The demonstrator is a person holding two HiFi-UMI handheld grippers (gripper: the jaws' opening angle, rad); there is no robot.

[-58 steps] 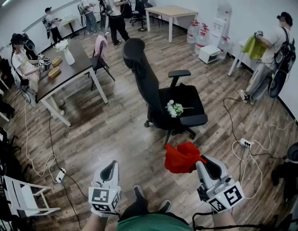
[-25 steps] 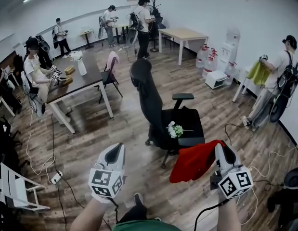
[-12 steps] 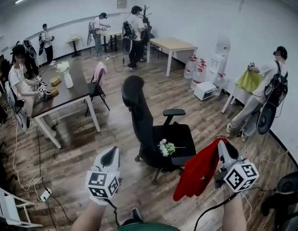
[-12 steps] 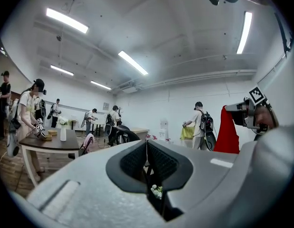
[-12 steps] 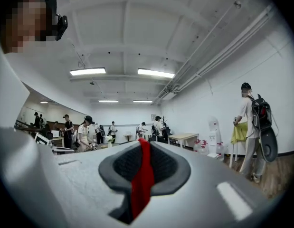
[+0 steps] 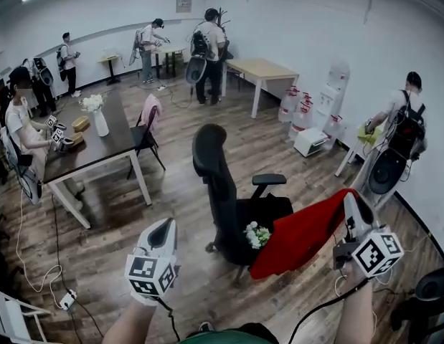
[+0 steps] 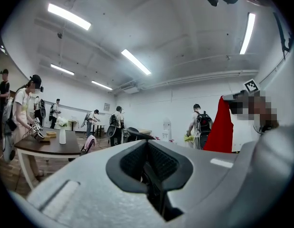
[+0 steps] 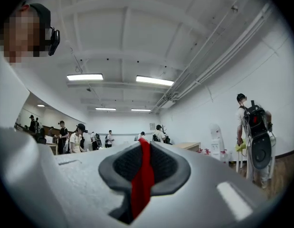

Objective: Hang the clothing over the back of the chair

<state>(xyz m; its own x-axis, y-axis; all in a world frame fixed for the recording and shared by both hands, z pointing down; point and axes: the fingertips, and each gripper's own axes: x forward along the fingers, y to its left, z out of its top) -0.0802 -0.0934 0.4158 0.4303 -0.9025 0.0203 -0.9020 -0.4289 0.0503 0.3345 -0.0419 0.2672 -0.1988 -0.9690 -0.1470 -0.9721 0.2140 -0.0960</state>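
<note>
A black office chair [image 6: 216, 181] stands mid-room with its tall back [image 6: 208, 153] upright and a white flower bunch [image 6: 257, 235] on the seat. My right gripper [image 6: 348, 206] is shut on a red garment [image 6: 305, 231], which hangs out leftward over the chair's seat and armrest. A strip of that red garment [image 8: 143, 177] shows pinched between the jaws of the right gripper [image 8: 144, 145]. My left gripper [image 6: 165, 229] is shut and empty, low and left of the chair. From the left gripper [image 7: 147, 145], the red garment [image 7: 222, 127] hangs at the right.
A dark table [image 6: 100, 149] with a vase and boxes stands at the left, a small chair with a pink garment [image 6: 149, 112] beside it. A wooden table [image 6: 267, 69] and water bottles [image 6: 299, 115] are at the back. Several people stand around. Cables [image 6: 60, 296] lie on the floor.
I have come closer to the chair. The right gripper has risen and gone right with the red garment, which now stretches out over the seat. The left gripper moved along, still shut.
</note>
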